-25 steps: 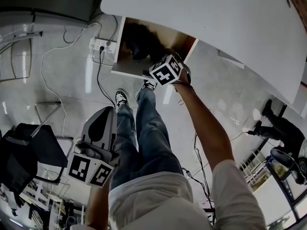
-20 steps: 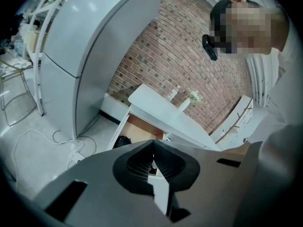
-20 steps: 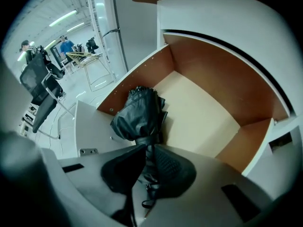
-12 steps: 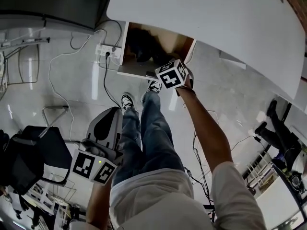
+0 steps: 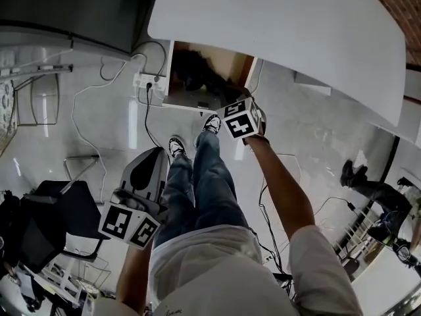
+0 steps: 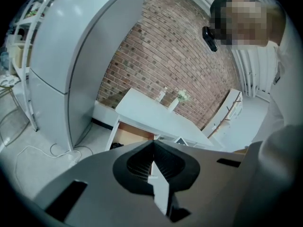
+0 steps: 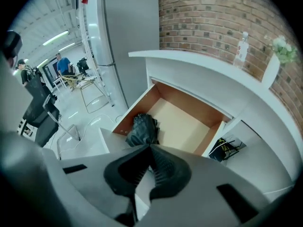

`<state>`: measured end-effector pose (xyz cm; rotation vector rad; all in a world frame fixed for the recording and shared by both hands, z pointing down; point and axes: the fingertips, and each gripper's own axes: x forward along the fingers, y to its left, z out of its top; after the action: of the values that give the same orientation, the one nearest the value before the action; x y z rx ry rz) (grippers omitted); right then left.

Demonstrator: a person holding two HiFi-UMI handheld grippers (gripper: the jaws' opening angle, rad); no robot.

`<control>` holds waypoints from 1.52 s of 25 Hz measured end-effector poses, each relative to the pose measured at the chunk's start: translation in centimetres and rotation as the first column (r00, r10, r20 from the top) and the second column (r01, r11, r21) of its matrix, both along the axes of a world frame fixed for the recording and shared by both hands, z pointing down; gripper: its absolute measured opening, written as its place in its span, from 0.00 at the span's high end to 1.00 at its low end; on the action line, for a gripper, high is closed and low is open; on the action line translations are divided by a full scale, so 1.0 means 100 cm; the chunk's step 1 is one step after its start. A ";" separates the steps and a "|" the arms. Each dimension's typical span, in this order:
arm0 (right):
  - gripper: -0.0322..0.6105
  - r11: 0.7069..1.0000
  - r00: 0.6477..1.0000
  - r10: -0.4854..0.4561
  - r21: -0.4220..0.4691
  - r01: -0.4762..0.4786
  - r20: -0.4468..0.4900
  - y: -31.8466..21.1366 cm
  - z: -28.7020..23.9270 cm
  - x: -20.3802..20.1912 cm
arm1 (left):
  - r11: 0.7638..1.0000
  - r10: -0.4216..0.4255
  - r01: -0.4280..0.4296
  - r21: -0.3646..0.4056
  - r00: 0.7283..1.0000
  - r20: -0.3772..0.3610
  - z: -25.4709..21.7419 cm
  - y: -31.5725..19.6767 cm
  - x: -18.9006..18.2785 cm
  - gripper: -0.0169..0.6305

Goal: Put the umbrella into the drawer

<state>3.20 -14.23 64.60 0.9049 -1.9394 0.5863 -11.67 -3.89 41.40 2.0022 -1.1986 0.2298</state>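
Note:
The black folded umbrella [image 7: 142, 128] lies inside the open wooden drawer [image 7: 184, 122], against its left front corner. In the head view the umbrella [image 5: 196, 71] shows as a dark mass in the drawer [image 5: 231, 63] under the white table [image 5: 283, 25]. My right gripper [image 7: 150, 148] hangs above the drawer's front edge, shut and holding nothing. Its marker cube [image 5: 242, 118] sits just in front of the drawer. My left gripper [image 5: 146, 170] is held low at the left beside the person's legs, far from the drawer; in the left gripper view its jaws meet, with nothing between them.
A power strip [image 5: 146, 81] with cables lies on the floor left of the drawer. A tall grey cabinet [image 7: 128, 41] stands to its left. A bottle [image 7: 241, 46] and a vase [image 7: 279, 51] stand on the table. A black chair [image 5: 46, 216] is at lower left.
My right gripper has drawn up and back from the drawer, leaving the umbrella inside. The left gripper has risen a little.

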 end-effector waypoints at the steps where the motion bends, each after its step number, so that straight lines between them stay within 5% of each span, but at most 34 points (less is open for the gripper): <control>1: 0.92 1.000 1.000 0.007 0.008 -0.008 0.011 0.002 -0.008 0.001 | 1.000 0.003 -0.003 0.004 1.000 -0.001 -0.004 0.001 0.001 0.95; 21: 0.92 0.980 0.991 0.041 0.189 -0.064 0.125 0.052 -0.167 -0.002 | 0.984 0.083 -0.084 0.155 0.996 0.013 -0.086 0.019 0.005 0.95; 29: 0.92 0.956 0.976 0.055 0.270 -0.111 0.209 0.087 -0.236 -0.008 | 0.981 0.015 -0.007 0.195 0.999 -0.042 -0.112 0.039 -0.006 0.95; 38: 0.92 0.924 0.956 0.061 0.347 -0.163 0.287 0.124 -0.308 -0.015 | 0.966 0.070 -0.063 0.251 0.997 -0.020 -0.137 0.058 -0.006 0.95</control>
<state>1.71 -1.80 33.85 1.2305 -2.3058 0.4345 -12.32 1.94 27.69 2.2591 -1.1921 0.0852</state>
